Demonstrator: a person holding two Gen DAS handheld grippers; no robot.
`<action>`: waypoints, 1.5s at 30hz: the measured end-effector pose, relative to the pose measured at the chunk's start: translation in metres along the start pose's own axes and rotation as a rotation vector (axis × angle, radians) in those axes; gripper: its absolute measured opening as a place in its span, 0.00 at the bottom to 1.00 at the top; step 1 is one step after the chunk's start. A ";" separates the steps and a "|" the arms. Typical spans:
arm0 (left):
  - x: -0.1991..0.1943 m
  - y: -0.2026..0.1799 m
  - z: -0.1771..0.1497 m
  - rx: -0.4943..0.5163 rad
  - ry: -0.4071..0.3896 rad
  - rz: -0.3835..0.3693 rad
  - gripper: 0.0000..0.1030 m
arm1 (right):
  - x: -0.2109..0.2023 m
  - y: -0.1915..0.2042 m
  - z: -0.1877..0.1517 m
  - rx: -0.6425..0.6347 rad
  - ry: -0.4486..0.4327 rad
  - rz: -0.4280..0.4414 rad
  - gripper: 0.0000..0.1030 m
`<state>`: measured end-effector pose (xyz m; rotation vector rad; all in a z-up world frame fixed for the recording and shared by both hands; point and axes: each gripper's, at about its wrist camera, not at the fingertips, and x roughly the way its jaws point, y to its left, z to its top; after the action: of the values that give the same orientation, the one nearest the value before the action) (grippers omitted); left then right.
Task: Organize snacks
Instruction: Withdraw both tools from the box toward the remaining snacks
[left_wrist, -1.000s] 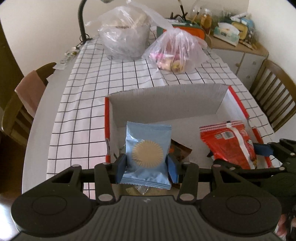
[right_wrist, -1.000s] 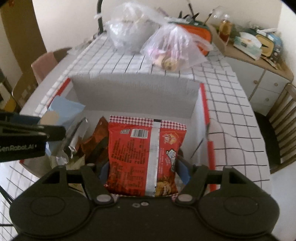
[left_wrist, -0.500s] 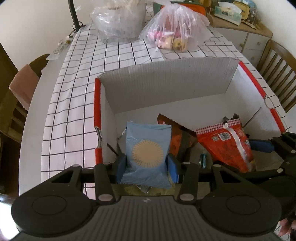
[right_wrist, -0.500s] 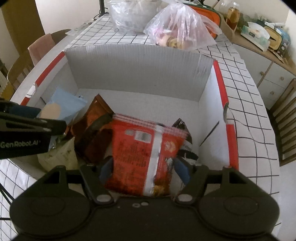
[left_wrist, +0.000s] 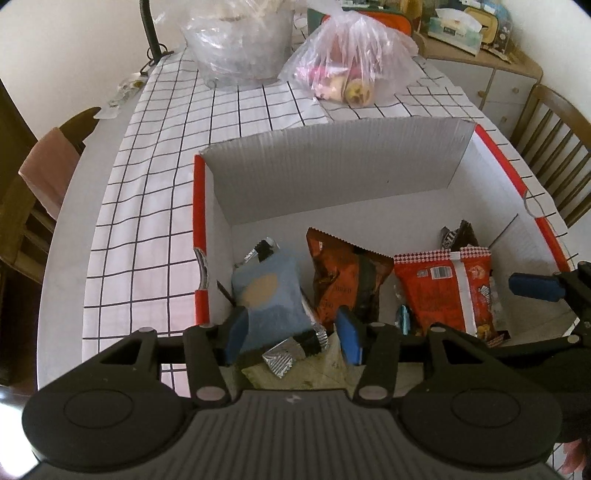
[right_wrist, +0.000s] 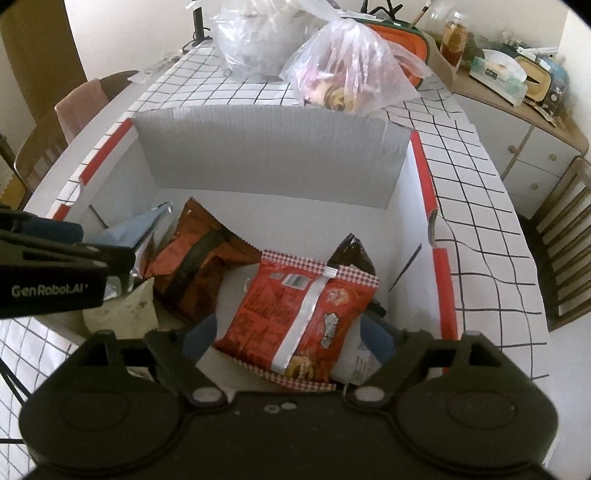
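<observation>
A big table (left_wrist: 155, 206) with a white cloth (left_wrist: 251, 107) marked in black squares fills most of the view. Wooden chairs (left_wrist: 554, 147) stand at its sides.

On the table sits a large white box (left_wrist: 332, 173) with red edges. It is open at the top.

Behind the box, far back on the cloth, are two clear plastic bags. One is a big bag (left_wrist: 240, 40) with pale things in it. The other is a pinkish bag (left_wrist: 351, 62) with small treats inside.

Inside the box, at the near end, lie the snacks. The red bag (right_wrist: 299, 317) lies tilted near the right wall, on top of other packets. A dark brown bag (left_wrist: 347, 284) leans in the middle. The blue packet (left_wrist: 269, 299), with a tan round picture on it, lies tilted by the left wall. Small silver wrappers (left_wrist: 280, 358) and a pale packet (left_wrist: 317, 373) lie under it.

The right gripper (right_wrist: 288, 336) has just been opening. Its blue fingers (right_wrist: 199, 336) stand wide, one on each side of the red bag, and do not squeeze it. The bag rests in the box.

The left gripper (left_wrist: 291, 336) has just been opening a little too. Its right finger stands clear of the blue packet. The left finger is just beside the packet. The packet has sunk onto the pile and looks let go.
</observation>
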<state>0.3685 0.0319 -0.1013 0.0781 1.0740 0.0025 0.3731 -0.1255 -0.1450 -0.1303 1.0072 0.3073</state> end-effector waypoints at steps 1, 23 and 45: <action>-0.002 0.001 0.000 -0.002 -0.003 -0.001 0.51 | -0.003 0.000 0.000 0.003 -0.005 0.002 0.82; -0.077 -0.001 -0.019 -0.024 -0.139 -0.081 0.61 | -0.092 0.003 -0.019 0.019 -0.178 0.035 0.94; -0.143 0.005 -0.087 -0.045 -0.217 -0.159 0.73 | -0.156 0.009 -0.092 0.081 -0.226 0.142 1.00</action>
<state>0.2241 0.0367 -0.0171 -0.0467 0.8600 -0.1224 0.2187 -0.1702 -0.0611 0.0490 0.8050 0.4009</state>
